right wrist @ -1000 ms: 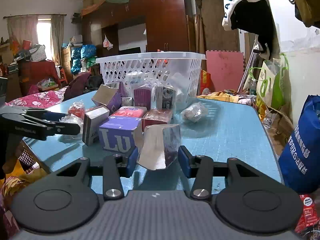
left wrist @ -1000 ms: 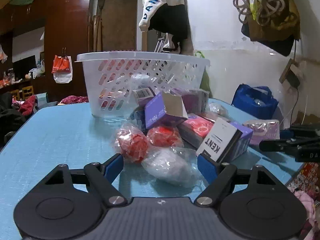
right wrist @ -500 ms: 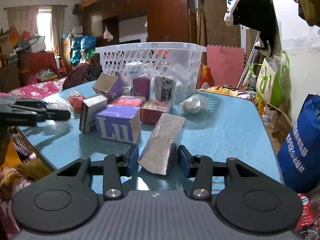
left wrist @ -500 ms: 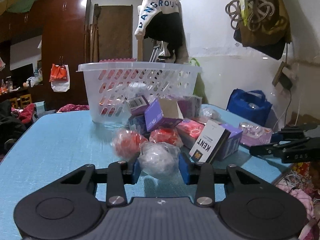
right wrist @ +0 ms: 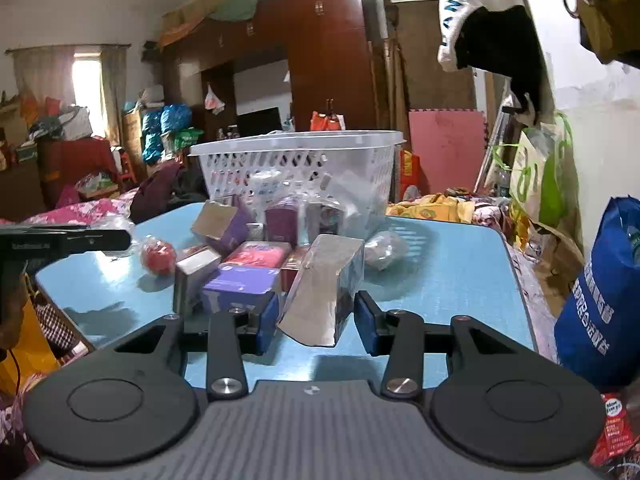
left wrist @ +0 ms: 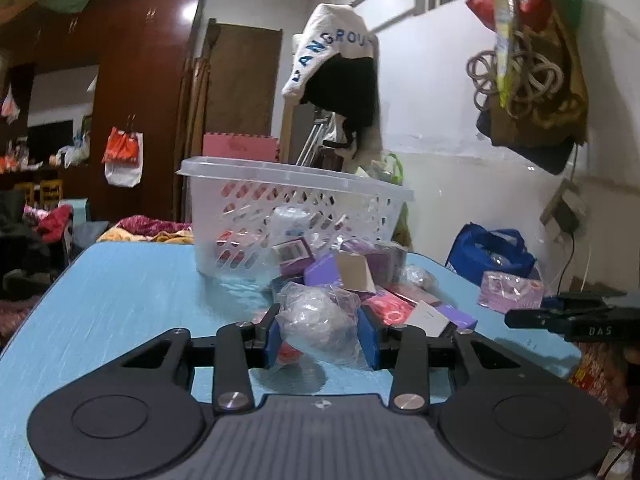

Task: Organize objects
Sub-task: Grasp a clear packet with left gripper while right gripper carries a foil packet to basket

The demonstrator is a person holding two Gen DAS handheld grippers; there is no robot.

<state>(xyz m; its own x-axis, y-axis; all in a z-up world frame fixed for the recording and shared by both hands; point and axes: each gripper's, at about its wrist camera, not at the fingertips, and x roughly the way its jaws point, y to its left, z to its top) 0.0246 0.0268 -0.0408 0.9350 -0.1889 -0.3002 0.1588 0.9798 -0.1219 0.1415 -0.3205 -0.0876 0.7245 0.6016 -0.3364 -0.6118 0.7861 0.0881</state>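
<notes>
The left gripper [left wrist: 318,336] pinches a clear plastic bag [left wrist: 320,322] (something pale inside, hard to make out) just above the blue table [left wrist: 120,300]. The right gripper [right wrist: 316,322] clamps a silvery packet [right wrist: 326,292], tilted, off the table. Behind the clutter stands a white basket [right wrist: 296,164].

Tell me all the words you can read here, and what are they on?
"ANGROU": blue letters on the white hanging garment; the ends are cut off.
"DAS": on the black right gripper, seen from the left camera.
Blue bag: white print, too blurred to read.
Red packet: small print, not readable.
Boxes on the table: labels too blurred to read.
</notes>
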